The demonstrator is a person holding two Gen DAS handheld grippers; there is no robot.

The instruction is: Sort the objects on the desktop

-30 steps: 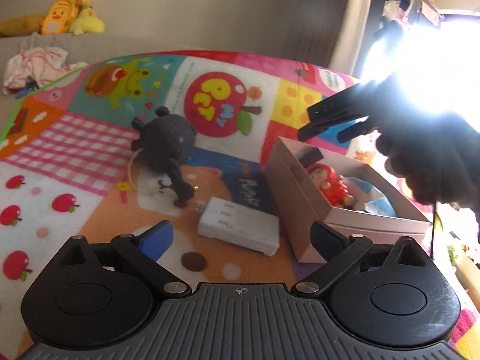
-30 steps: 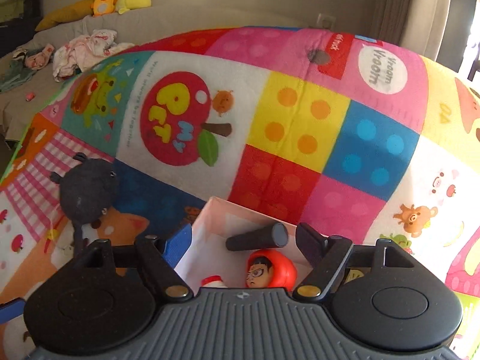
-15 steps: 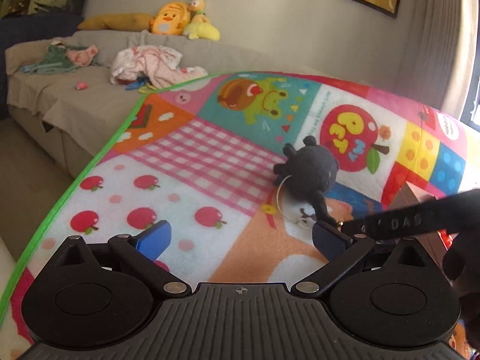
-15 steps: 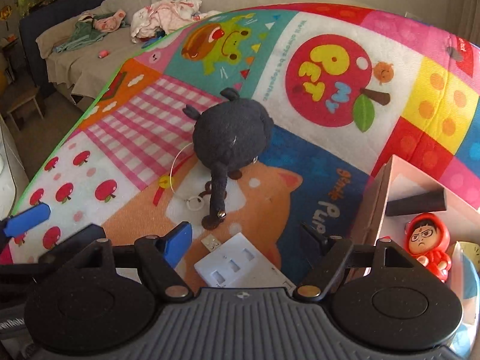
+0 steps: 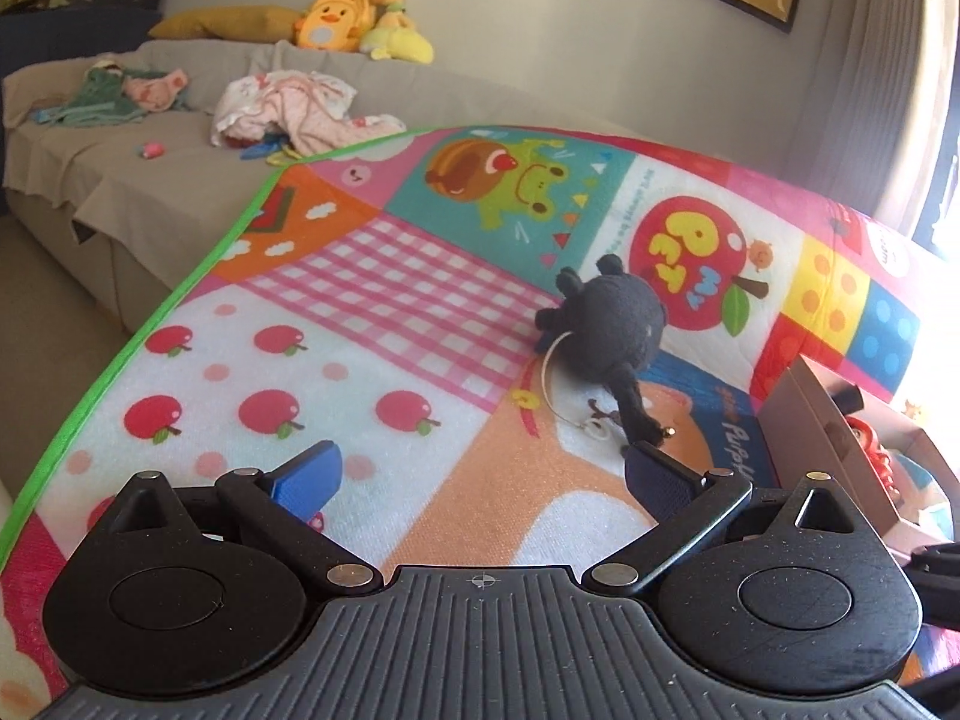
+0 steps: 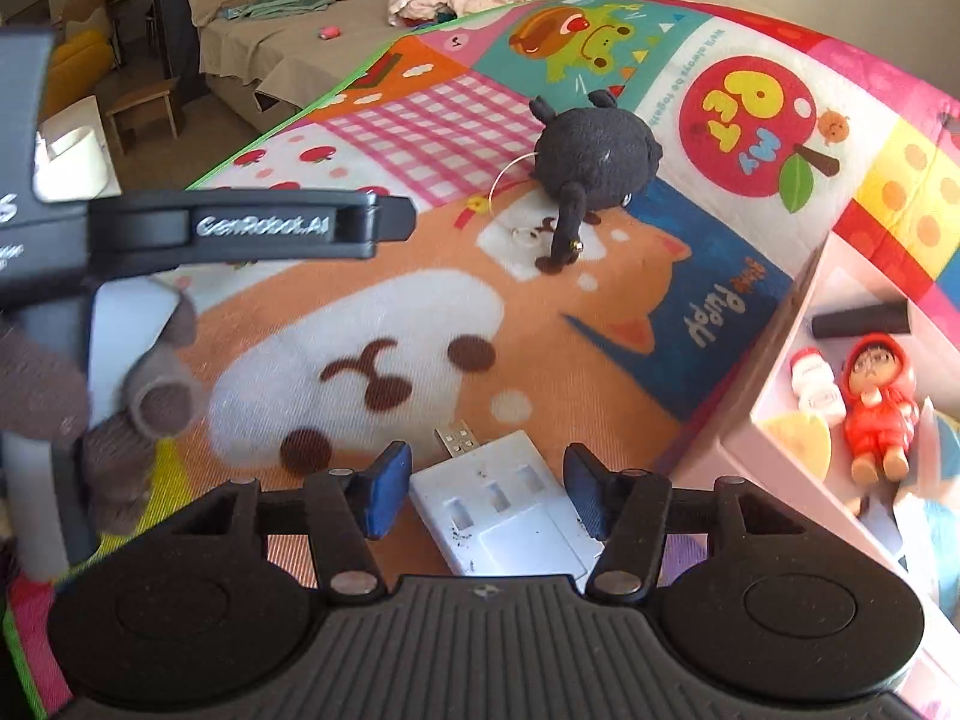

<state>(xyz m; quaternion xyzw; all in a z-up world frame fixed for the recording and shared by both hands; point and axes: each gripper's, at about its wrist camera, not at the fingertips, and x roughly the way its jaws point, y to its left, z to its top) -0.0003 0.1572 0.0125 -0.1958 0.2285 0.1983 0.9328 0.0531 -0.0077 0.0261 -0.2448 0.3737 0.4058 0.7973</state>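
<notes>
A white USB hub (image 6: 504, 504) lies flat on the colourful play mat (image 6: 384, 324), between the blue pads of my right gripper (image 6: 486, 492). Its jaws are closing around the hub, and a thin gap still shows at the left pad. A black plush toy (image 6: 591, 159) with a key ring lies farther up the mat, also seen in the left wrist view as the plush (image 5: 606, 324). My left gripper (image 5: 480, 474) hovers open over the mat with nothing between its fingers; one of its fingers (image 6: 240, 228) shows at the left of the right wrist view.
An open cardboard box (image 6: 780, 396) stands on the right, holding a red hooded figurine (image 6: 876, 396), a black cylinder (image 6: 858, 319) and a small white bottle (image 6: 813, 384). A gloved hand (image 6: 120, 408) is at the left. A sofa (image 5: 180, 156) with clothes lies beyond the mat.
The right gripper came away from the box, dropped down and left over the USB hub, and its jaws narrowed. The left gripper's view swung left from the box toward the mat, then held.
</notes>
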